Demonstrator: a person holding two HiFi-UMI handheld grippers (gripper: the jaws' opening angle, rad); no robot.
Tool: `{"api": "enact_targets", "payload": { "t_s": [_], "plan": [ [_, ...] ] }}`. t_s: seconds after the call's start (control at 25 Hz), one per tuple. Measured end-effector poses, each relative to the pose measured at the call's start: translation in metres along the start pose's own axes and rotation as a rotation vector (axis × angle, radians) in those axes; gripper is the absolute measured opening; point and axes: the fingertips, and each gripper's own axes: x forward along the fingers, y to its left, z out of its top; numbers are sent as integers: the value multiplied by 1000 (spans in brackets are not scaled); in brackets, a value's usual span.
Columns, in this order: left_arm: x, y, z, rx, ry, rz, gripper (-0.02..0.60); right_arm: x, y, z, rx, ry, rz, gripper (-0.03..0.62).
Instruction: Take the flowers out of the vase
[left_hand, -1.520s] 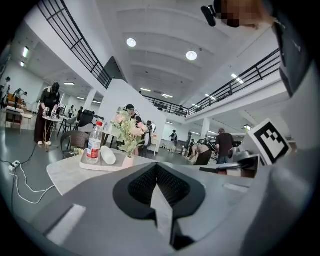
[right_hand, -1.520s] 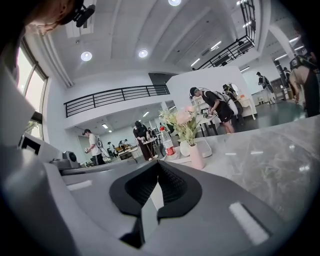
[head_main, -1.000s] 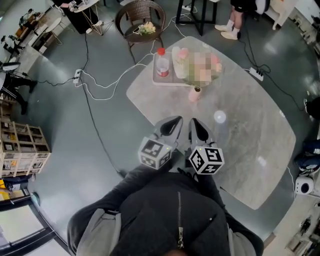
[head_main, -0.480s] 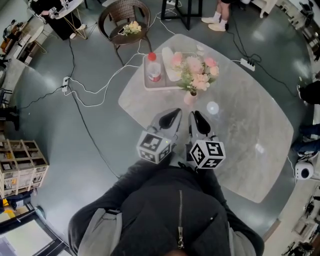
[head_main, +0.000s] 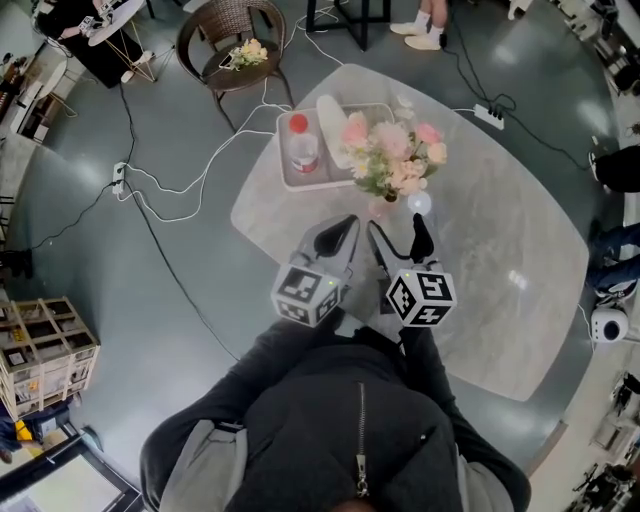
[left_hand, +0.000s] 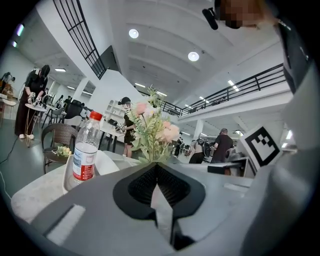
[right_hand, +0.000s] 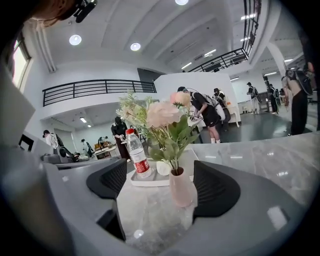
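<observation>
Pink and white flowers with green leaves stand in a small pink vase on the marble table. My right gripper is just short of the vase. Its jaws have just been opening and now stand wide. In the right gripper view the vase is upright ahead between the two pads, touching neither, and the flowers rise above them. To its left my left gripper is shut and empty, its pads pressed together, with the flowers beyond them.
Behind the vase a white tray holds a red-capped water bottle and a white folded thing. Beyond the table stands a wicker chair with a small bouquet on it. Cables trail across the floor at left.
Both grippers have moved forward over the table toward the vase. The right jaws went from shut to wide open; the left stayed shut.
</observation>
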Motion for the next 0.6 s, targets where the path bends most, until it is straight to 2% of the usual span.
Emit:
{"api": "enact_targets", "payload": {
  "t_s": [0.2, 0.6],
  "plan": [
    [11, 16, -2, 8, 13, -7, 3, 27, -9, -7, -28, 37, -3, 448],
    [25, 36, -16, -19, 71, -12, 3, 66, -23, -18, -58, 95, -24, 453]
  ]
}}
